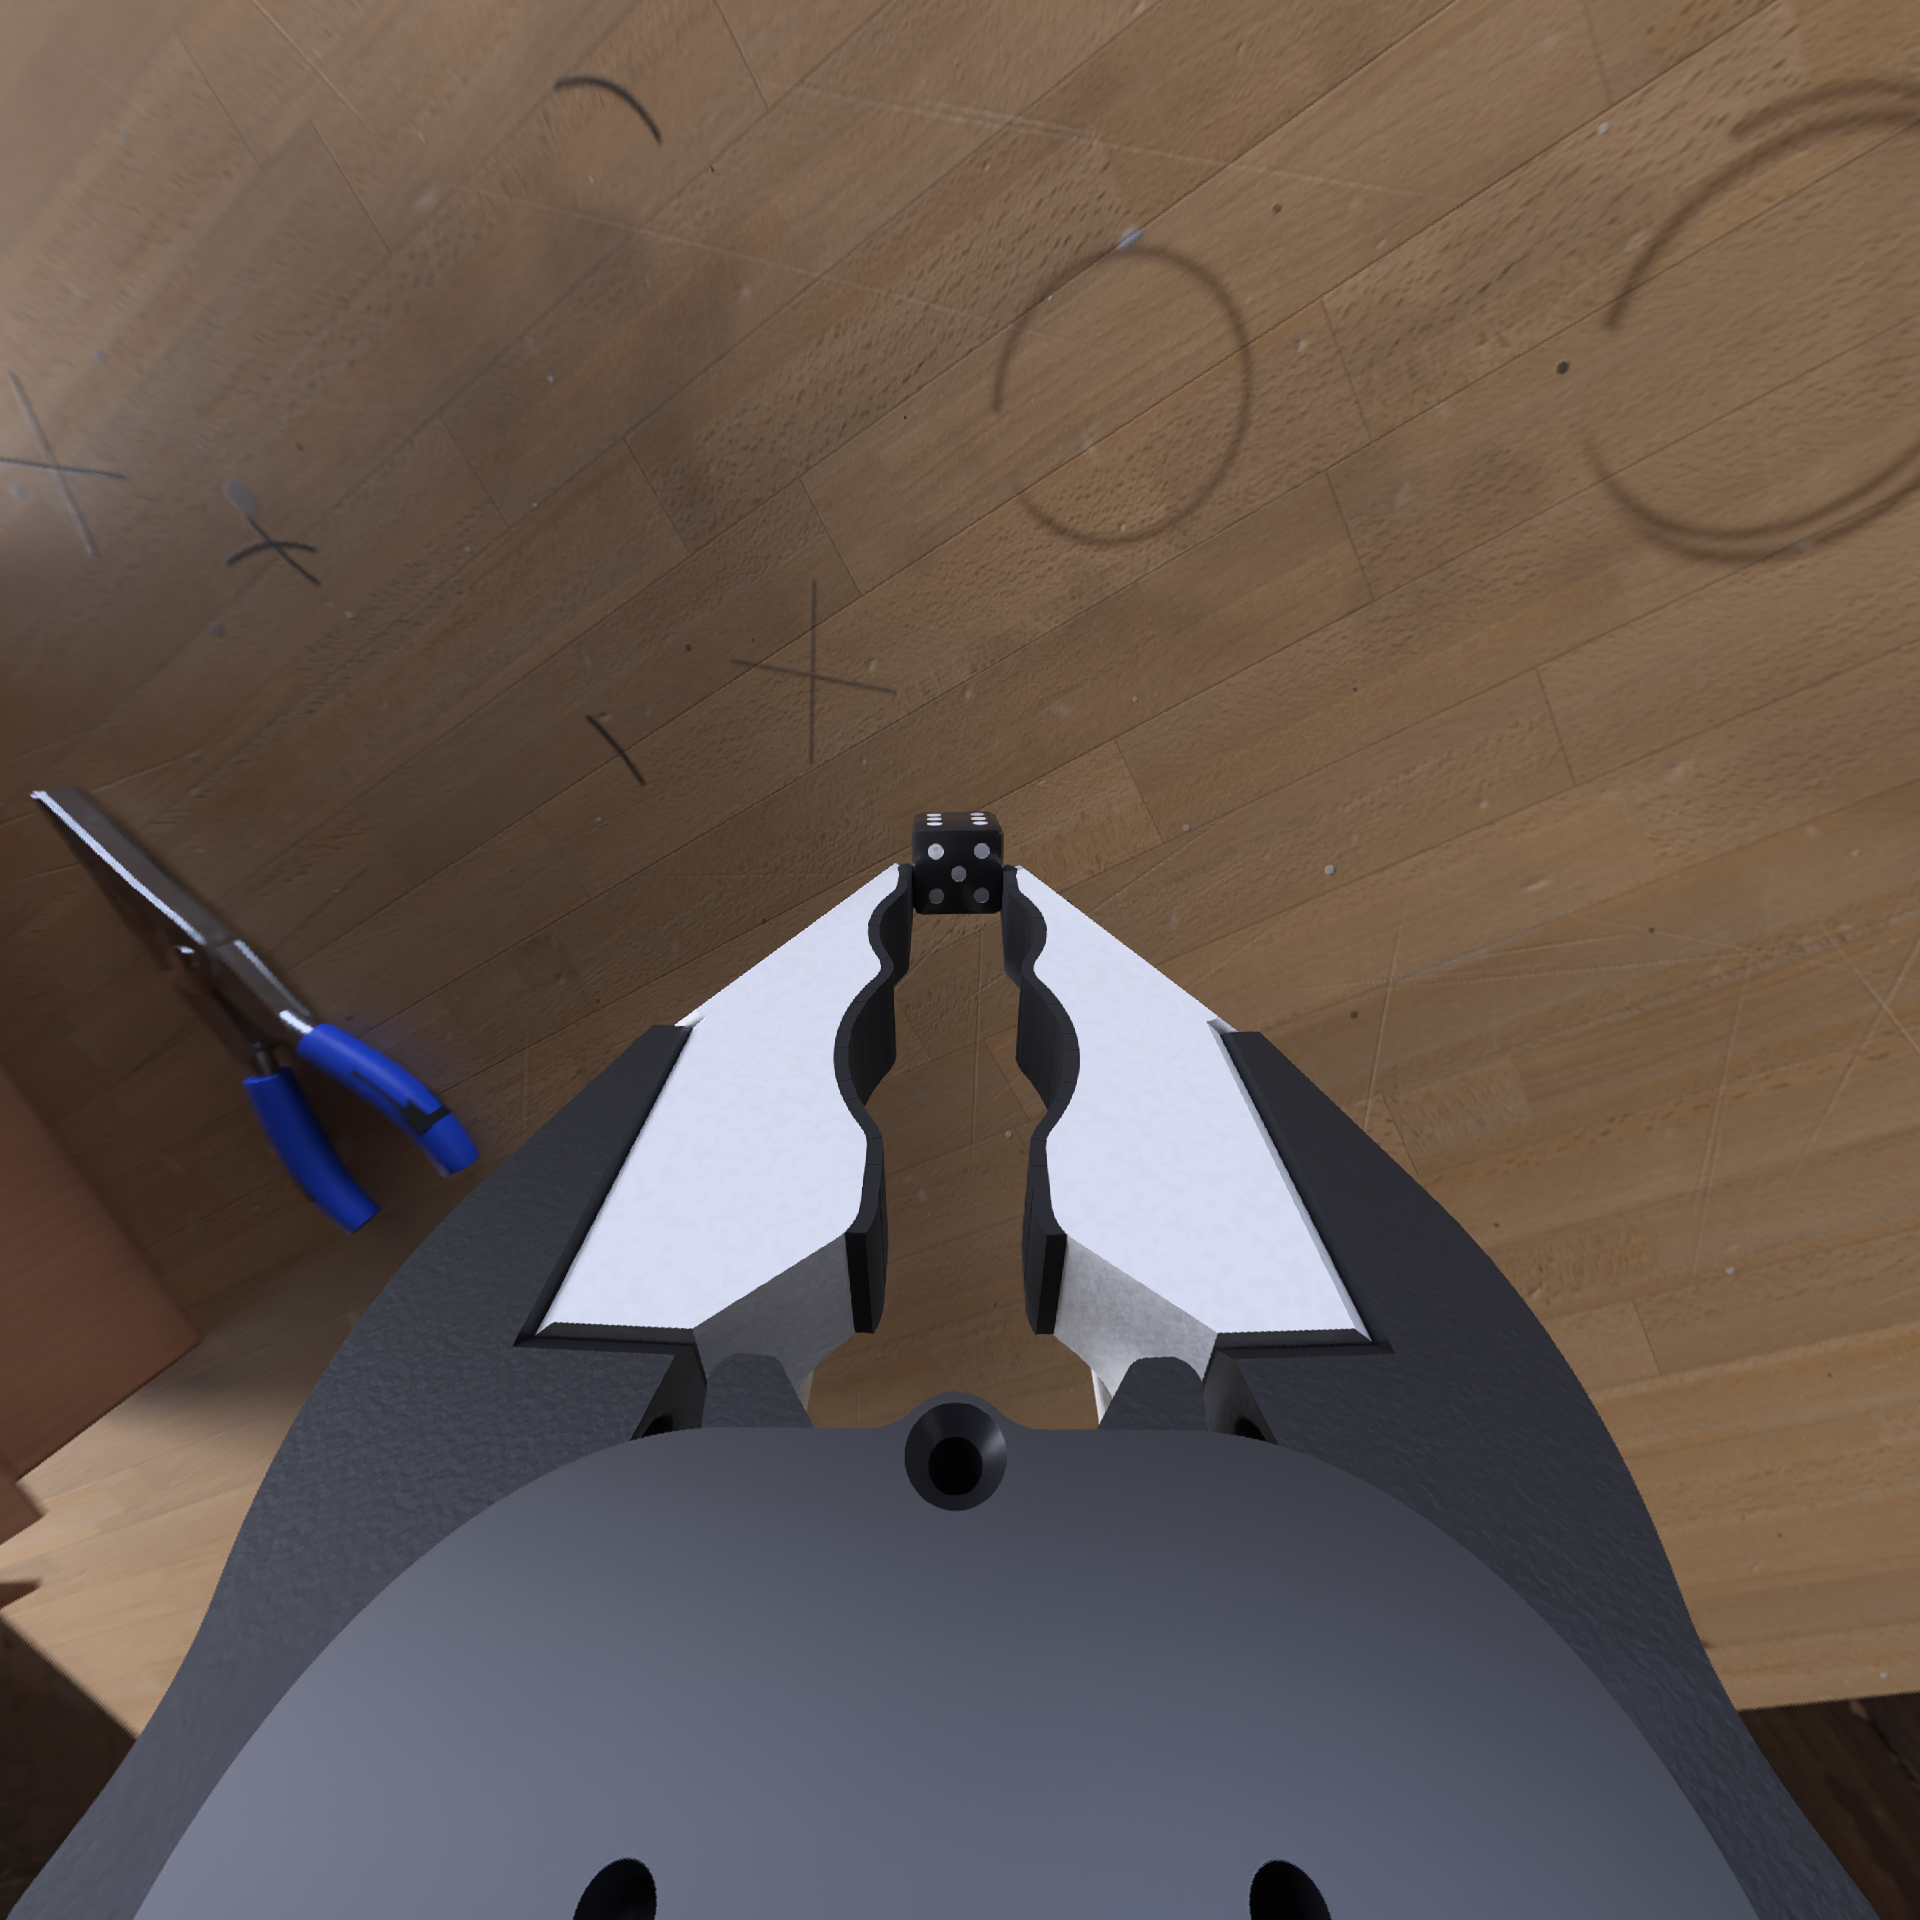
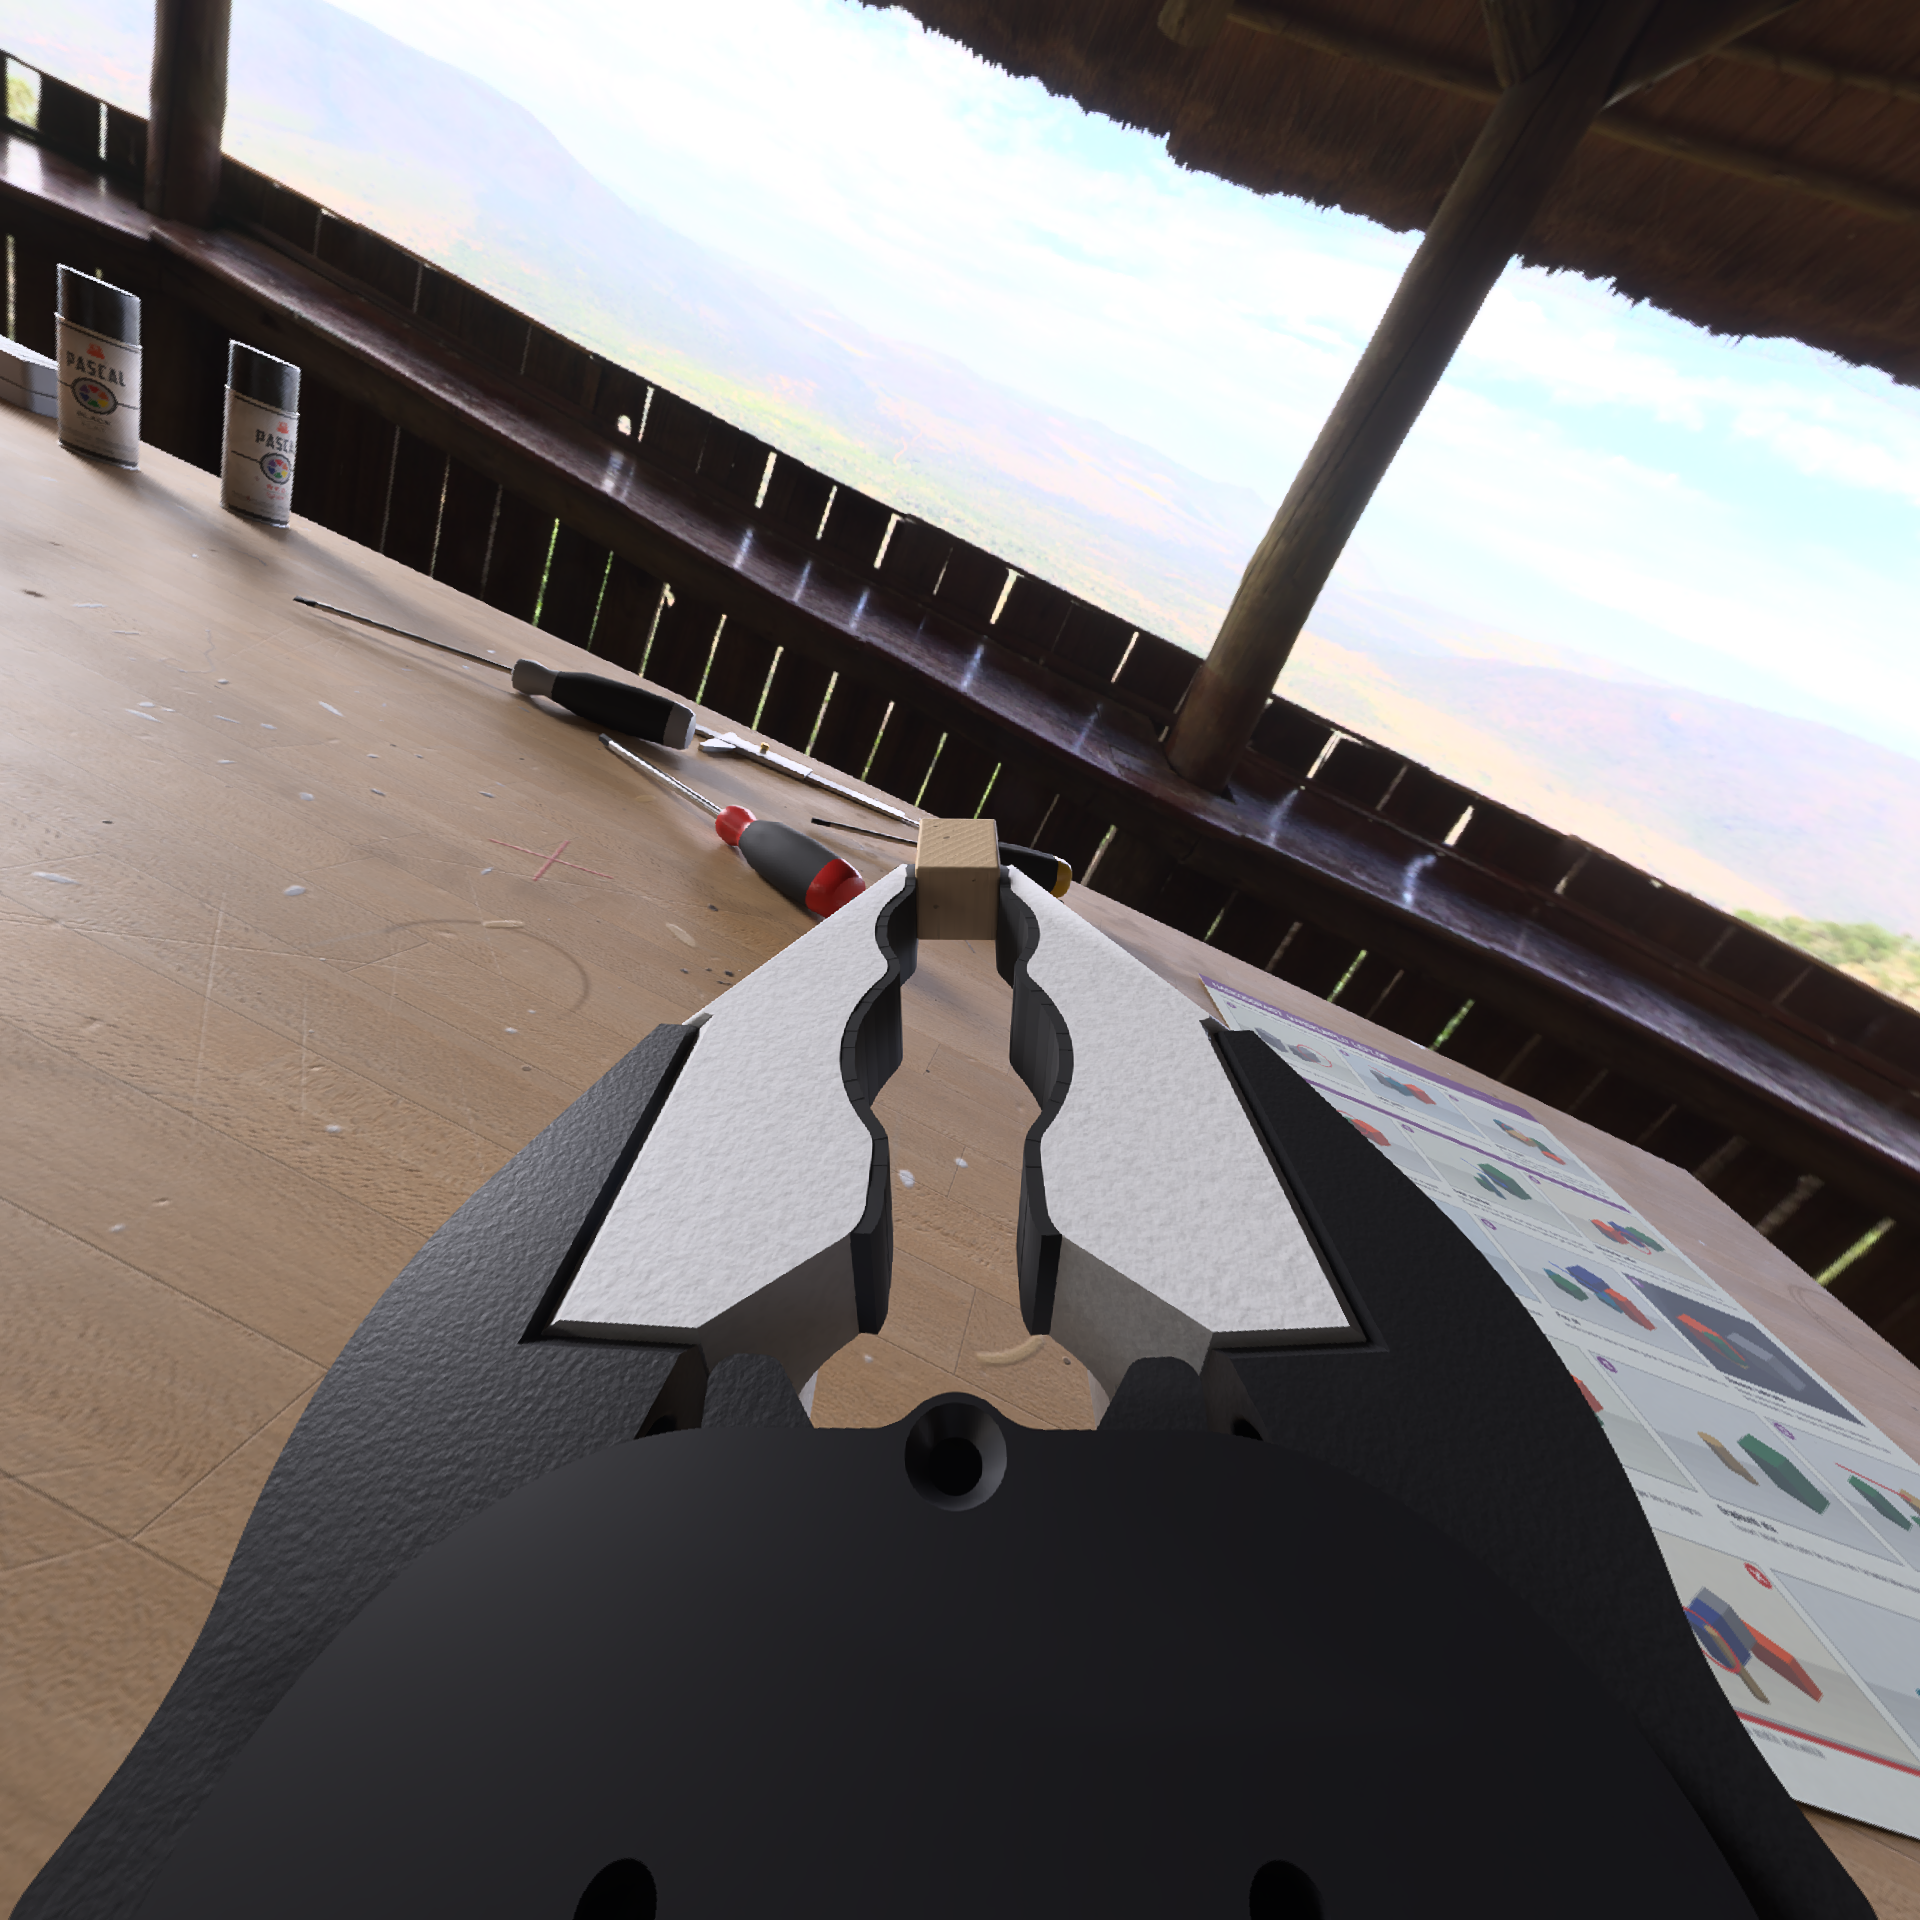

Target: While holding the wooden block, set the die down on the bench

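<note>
Die (image 1: 957,862), black with white pips, sits pinched at the very tips of the left gripper (image 1: 957,883) over the wooden bench (image 1: 1351,727), its five-pip face toward the camera, while the right gripper (image 2: 957,894) pinches one wooden block (image 2: 956,878) at its tips, above three screwdrivers and two spray cans.

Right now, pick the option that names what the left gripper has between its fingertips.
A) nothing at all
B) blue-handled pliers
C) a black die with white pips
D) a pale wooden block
C: in the left wrist view the left gripper is shut on the black die, pinched at the very fingertips above the bench; the blue-handled pliers lie apart on the bench.
</note>
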